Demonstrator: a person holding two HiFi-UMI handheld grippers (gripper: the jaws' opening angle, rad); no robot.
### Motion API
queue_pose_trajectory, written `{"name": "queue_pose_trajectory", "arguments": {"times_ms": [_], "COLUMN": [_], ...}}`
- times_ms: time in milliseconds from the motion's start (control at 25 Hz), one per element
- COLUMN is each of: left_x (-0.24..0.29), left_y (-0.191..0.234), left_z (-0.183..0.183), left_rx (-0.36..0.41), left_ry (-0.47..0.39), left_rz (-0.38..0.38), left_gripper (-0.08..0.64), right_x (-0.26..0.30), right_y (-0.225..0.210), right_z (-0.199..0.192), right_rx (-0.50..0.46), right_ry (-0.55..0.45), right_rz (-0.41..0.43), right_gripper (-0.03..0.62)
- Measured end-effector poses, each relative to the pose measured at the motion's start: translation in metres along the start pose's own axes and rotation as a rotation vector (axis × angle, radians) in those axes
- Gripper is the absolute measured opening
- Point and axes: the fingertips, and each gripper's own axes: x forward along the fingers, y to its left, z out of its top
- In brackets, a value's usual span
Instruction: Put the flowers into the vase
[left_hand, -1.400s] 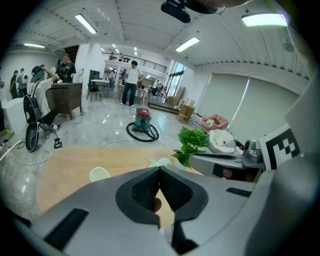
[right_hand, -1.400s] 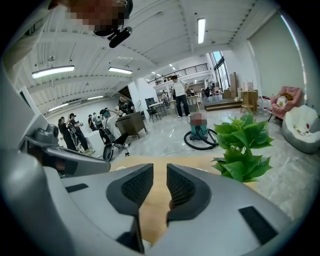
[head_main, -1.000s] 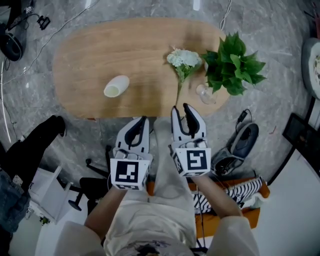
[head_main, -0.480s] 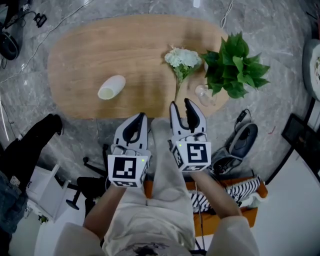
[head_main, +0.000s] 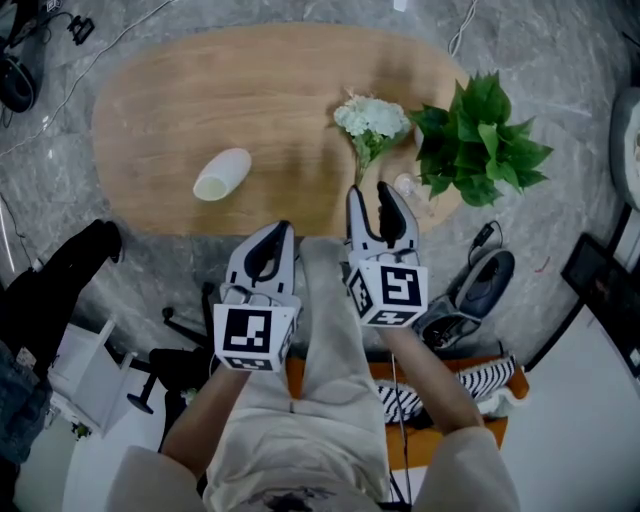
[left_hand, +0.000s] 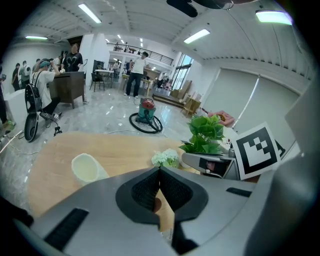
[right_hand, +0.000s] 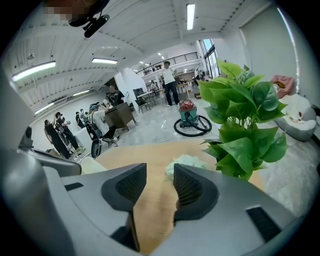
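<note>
Flowers (head_main: 368, 118) lie on the table (head_main: 160, 100), stem pointing at the right gripper (head_main: 369, 192). That gripper's jaws stand apart, having just been opening, with only bare tabletop between them. Left gripper (head_main: 278, 232) is clenched on nothing by the table's near edge. Vase (head_main: 222, 174) lies on its side, well left of the flowers; plant (head_main: 480, 140) stands just right of them

Ceiling strip lights (right_hand: 191, 15) are glaring white high above the table (head_main: 160, 110) — the flowers (head_main: 370, 118) are casting a soft, dim shadow across the table's middle. Both gripper views are bowing and darkening around the table
</note>
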Motion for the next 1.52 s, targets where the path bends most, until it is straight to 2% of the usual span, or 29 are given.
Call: {"name": "queue_pose_trajectory", "arguments": {"times_ms": [520,760,1160,1320,1520], "left_x": [0.024,0.036,0.049,0.05,0.053], "left_y": [0.006,0.009,0.015,0.016,0.016], "left_z": [-0.001,-0.002,-0.007,-0.008,-0.011], "left_rx": [-0.03,-0.041,-0.053,-0.054,-0.056], "left_ry": [0.023,0.03,0.059,0.065,0.065], "left_rz": [0.016,0.026,0.035,0.034,0.031], "left_gripper": [0.008,0.008,0.008,0.008,0.008], "right_x": [0.03,0.042,0.067,0.074,0.084], "right_y": [-0.018,-0.029,-0.044,-0.048,-0.057], "right_z": [-0.013,-0.019,-0.027,-0.033,-0.041], "right_rx": [0.049,0.128,0.13,0.175,0.182], "right_ry": [0.05,0.082,0.115,0.131,0.156], "right_rz": [-0.034,-0.058,-0.094,-0.108,-0.123], "right_gripper": [0.153,0.153,0.153,0.154,0.19]}}
